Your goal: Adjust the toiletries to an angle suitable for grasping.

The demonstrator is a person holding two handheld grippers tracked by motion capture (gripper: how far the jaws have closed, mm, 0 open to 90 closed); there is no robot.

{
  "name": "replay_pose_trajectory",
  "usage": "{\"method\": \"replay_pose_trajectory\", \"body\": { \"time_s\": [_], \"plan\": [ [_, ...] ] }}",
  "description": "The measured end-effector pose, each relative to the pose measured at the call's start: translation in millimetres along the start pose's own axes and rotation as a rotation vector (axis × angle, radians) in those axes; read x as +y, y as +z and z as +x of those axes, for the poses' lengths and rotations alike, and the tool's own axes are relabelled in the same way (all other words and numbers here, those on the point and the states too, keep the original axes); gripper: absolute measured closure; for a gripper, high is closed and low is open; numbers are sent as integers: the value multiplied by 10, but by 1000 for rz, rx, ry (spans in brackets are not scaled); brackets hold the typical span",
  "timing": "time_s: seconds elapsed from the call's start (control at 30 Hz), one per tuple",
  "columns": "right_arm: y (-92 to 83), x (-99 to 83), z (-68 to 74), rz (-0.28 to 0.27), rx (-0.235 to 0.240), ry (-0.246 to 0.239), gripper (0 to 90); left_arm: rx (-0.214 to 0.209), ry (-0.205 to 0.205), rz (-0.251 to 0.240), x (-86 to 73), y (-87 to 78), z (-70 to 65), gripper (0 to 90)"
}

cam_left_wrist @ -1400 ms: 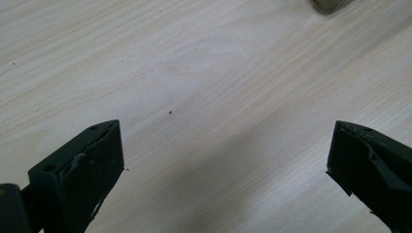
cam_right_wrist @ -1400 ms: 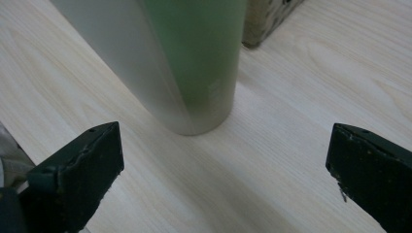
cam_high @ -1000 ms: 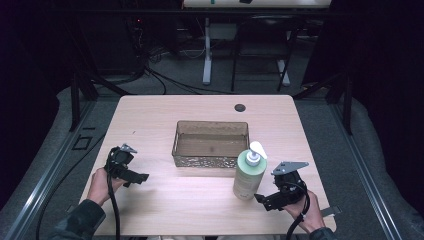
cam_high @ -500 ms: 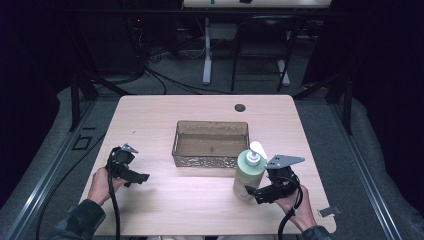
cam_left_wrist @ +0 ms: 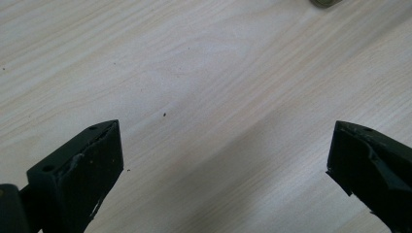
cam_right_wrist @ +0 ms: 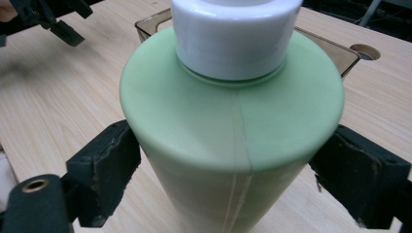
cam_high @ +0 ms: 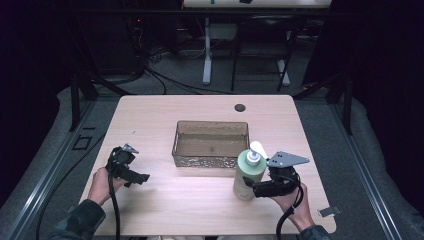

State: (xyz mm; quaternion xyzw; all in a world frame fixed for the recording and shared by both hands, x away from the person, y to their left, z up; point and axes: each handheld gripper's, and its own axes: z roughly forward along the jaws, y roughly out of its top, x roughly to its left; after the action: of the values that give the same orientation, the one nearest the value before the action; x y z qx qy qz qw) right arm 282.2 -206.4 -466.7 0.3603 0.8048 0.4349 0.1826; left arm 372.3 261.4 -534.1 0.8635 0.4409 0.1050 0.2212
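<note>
Bracketing the green pump bottle (cam_right_wrist: 228, 126) with my right gripper (cam_high: 263, 188) — this reads as the grasp step, jaws spread to either side of the body just below its shoulder, not yet visibly pressing it. The bottle stands upright on the table (cam_high: 200, 210), just in front of the near right corner of the brown tray (cam_high: 210, 161). The next move, as I judge it, calls for closing squarely on the rounded wall, low enough that the white pump head (cam_high: 256, 152) does not tip the load. My left gripper (cam_high: 131, 174) rests well apart at the table's left, jaws spread over bare wood. The tray's near wall stands closest — any lift toward it must clear that rim. A dark grommet hole (cam_high: 240, 107) lies beyond.
</note>
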Motion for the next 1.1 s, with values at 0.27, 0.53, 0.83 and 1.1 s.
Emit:
{"method": "replay_pose_trajectory", "body": {
  "time_s": [0.27, 0.53, 0.83, 1.1],
  "plan": [
    [22, 1, -10, -3, -4, -19, 120, 4, 12, 9, -1, 19, -7, 0],
    [60, 5, -56, -21, 23, -41, 122, 4, 14, 8, 3, 18, -15, 0],
    [141, 45, -102, -29, 71, -69, 123, -5, 28, 11, 20, 39, -24, 0],
    [187, 72, -126, -33, 97, -86, 123, -9, 40, 5, 13, 19, -29, 0]
  ]
}}
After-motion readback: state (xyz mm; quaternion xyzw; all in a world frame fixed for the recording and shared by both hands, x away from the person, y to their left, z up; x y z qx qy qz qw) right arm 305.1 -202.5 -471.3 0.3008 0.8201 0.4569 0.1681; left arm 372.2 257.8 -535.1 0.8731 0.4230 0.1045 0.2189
